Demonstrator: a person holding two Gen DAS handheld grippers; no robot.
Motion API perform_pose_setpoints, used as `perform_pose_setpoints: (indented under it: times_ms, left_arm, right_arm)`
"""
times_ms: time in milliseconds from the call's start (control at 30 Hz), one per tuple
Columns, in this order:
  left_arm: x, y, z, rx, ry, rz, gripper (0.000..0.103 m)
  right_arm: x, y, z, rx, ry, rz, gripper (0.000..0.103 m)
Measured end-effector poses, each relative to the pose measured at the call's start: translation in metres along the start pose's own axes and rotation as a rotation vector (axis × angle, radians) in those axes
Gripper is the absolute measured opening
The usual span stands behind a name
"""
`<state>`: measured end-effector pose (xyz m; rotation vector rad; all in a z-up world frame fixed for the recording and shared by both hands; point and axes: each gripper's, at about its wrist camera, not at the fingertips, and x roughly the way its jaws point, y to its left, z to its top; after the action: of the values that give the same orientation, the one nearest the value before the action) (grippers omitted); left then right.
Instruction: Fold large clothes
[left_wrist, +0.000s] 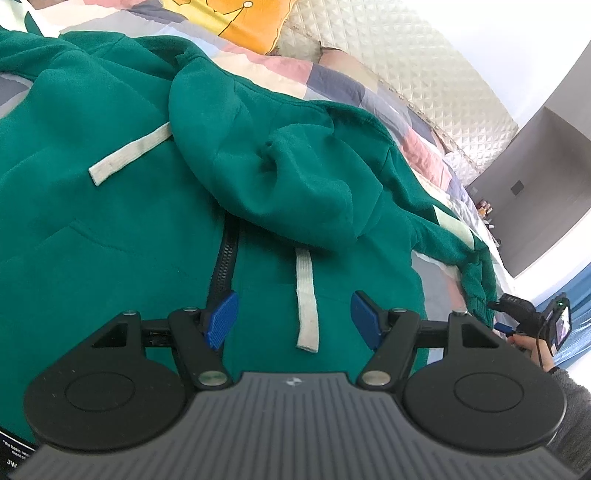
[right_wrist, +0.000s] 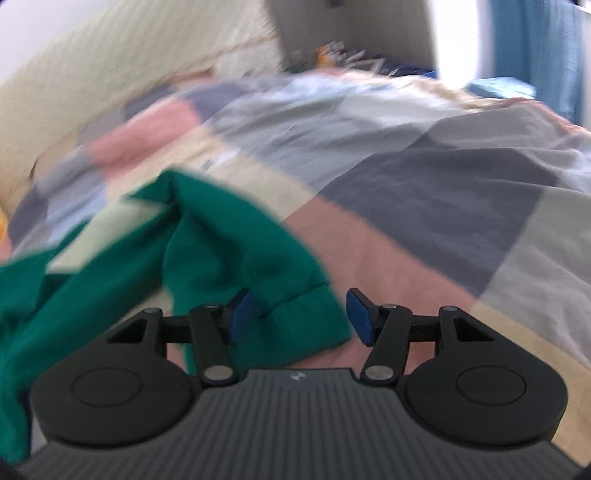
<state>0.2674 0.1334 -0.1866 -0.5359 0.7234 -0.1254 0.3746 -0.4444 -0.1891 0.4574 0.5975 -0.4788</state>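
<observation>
A green zip hoodie (left_wrist: 122, 206) lies spread on the bed, its hood (left_wrist: 280, 177) flopped over the chest. Two white drawstrings (left_wrist: 306, 299) and the black zipper (left_wrist: 225, 266) show. My left gripper (left_wrist: 293, 319) is open above the chest, with one drawstring between its blue pads. My right gripper (right_wrist: 301, 317) is open, with the cuff of the hoodie's green sleeve (right_wrist: 236, 258) lying between its blue pads; the view is blurred. The right gripper also shows in the left wrist view (left_wrist: 532, 321) beside the sleeve cuff.
A patchwork quilt (right_wrist: 424, 192) covers the bed. A quilted cream headboard (left_wrist: 406, 62) and an orange pillow (left_wrist: 240, 22) are at the far side. A grey cabinet (left_wrist: 546, 184) stands beyond the bed. Blue fabric (right_wrist: 532, 48) hangs at the far right.
</observation>
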Motion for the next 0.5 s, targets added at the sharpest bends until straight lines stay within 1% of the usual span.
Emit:
perform_pose_setpoints:
  times_ms: [67,133,200,267,300,333,367,400,433,467,500]
  left_arm:
    - [0.000,0.000,-0.001,0.002,0.001,0.002,0.072]
    - [0.000,0.000,-0.001,0.004,0.001,0.001,0.072]
    - [0.001,0.001,-0.002,0.005,0.005,0.001,0.072]
    - [0.004,0.002,-0.003,0.002,0.012,0.004,0.072]
    - [0.005,0.002,-0.003,-0.003,0.007,0.007,0.072]
    - [0.005,0.003,-0.003,-0.004,0.002,0.010,0.071]
    - [0.005,0.003,-0.003,0.000,-0.001,0.012,0.071]
    - [0.005,0.002,-0.003,0.002,-0.003,0.014,0.071]
    - [0.006,0.002,-0.003,0.003,-0.004,0.014,0.071]
    - [0.006,0.002,-0.004,0.005,-0.004,0.013,0.071]
    - [0.008,0.002,-0.004,0.007,-0.001,0.014,0.071]
  right_arm:
    - [-0.002,-0.011,0.002,0.073,-0.035,-0.025,0.060]
    - [0.002,-0.019,0.003,0.094,-0.029,-0.007,0.060]
    - [0.010,-0.024,0.001,0.084,0.003,0.031,0.060]
    - [0.015,-0.028,-0.003,0.102,0.033,0.077,0.059]
    - [0.019,-0.030,-0.005,0.112,0.064,0.113,0.059]
    - [0.023,-0.027,-0.008,0.090,0.100,0.132,0.057]
    - [0.021,-0.020,-0.010,0.029,0.098,0.119,0.052]
    - [0.020,-0.014,-0.009,-0.038,0.097,0.133,0.041]
    - [0.018,-0.009,-0.007,-0.075,0.100,0.135,0.032]
    - [0.016,-0.006,-0.004,-0.106,0.100,0.126,0.028]
    - [0.013,-0.006,-0.001,-0.121,0.093,0.127,0.019]
